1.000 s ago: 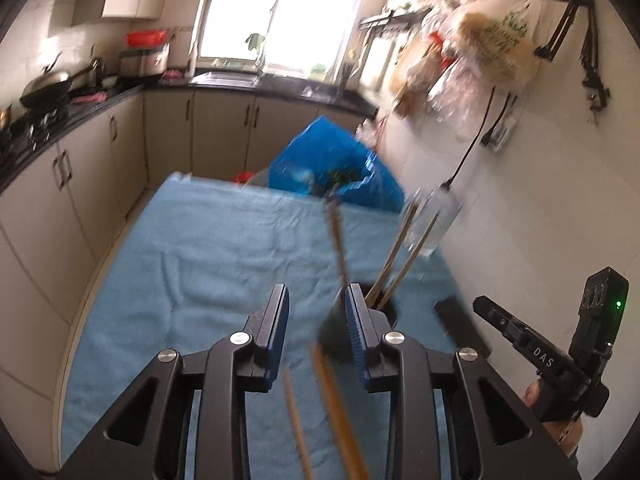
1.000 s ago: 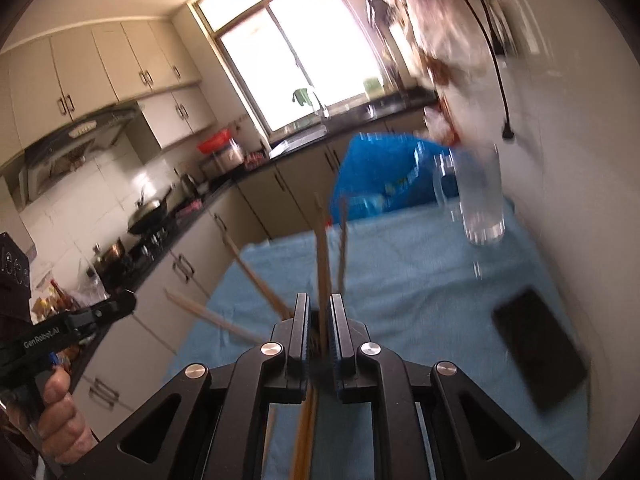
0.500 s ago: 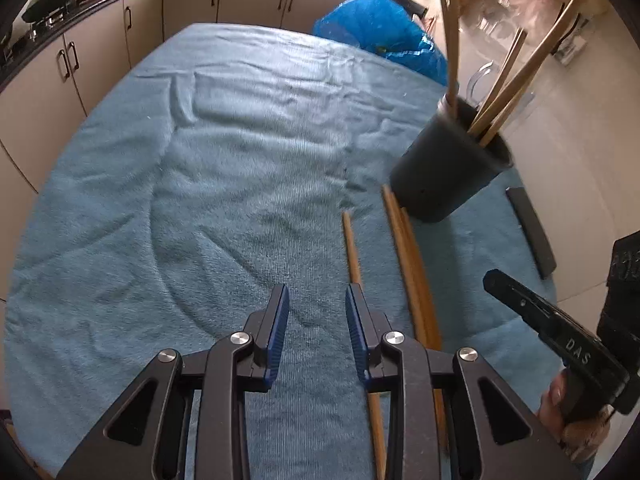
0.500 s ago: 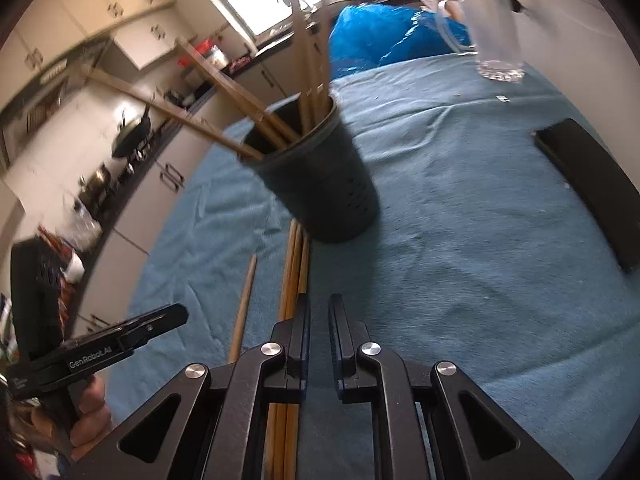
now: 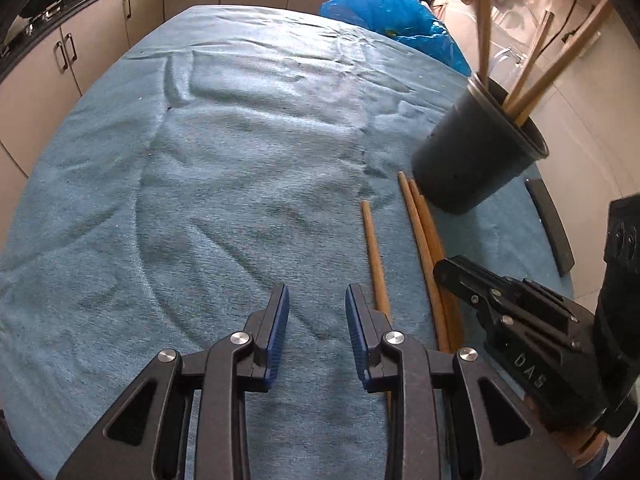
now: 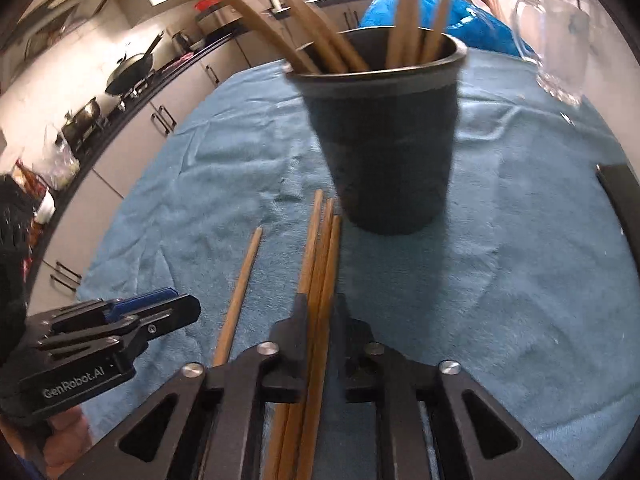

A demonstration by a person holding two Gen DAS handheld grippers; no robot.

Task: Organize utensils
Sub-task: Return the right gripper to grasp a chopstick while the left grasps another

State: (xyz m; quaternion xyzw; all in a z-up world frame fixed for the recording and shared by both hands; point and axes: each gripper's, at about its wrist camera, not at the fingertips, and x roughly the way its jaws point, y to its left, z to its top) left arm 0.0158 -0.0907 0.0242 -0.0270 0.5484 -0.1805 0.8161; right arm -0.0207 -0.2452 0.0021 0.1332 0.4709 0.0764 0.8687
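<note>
Only the right view shows its tool (image 6: 320,312) parted, just opening, astride chopsticks (image 6: 320,248).

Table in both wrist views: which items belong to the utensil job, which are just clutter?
Job:
- bundle of chopsticks lying on the towel, between the right claw fingers
- single chopstick beside them
- black holder cup, chopsticks already standing in it
- left claw, empty

Lying about:
- blue plastic bag
- clear glass mug
- flat black slab
- blue towel, only the work surface

Chopstick bundle (image 6: 316,280) near ends hidden under gripper (image 6: 320,320).
</note>
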